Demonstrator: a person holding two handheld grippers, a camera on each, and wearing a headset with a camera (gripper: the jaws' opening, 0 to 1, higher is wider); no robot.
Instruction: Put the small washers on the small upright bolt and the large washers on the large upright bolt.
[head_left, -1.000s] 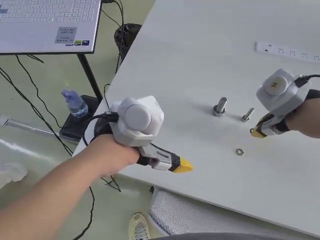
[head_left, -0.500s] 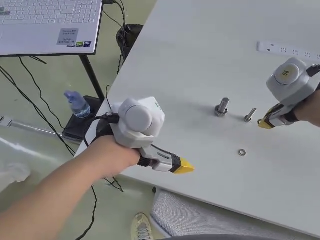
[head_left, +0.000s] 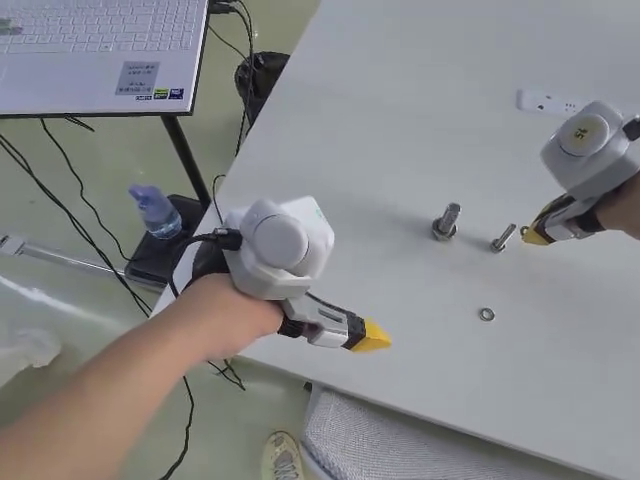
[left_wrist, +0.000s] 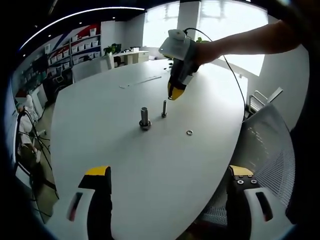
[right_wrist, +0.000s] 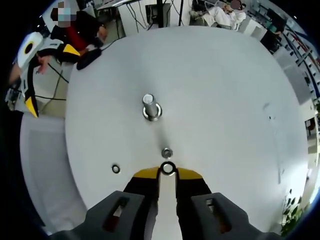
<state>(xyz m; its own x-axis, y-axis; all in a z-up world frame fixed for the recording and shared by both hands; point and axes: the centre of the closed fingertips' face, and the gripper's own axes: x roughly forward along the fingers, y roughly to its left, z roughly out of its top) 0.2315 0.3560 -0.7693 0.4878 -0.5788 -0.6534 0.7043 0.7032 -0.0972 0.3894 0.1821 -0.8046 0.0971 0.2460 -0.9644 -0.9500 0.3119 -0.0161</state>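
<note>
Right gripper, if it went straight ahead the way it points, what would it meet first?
Probably the small upright bolt, just ahead of the washer pinched in its jaws; the large bolt stands beyond.

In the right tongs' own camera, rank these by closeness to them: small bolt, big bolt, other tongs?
1. Small bolt, just ahead of the right tongs, which grip a washer.
2. Large bolt, farther straight ahead.
3. Left tongs, far off at the view's upper left.
</note>
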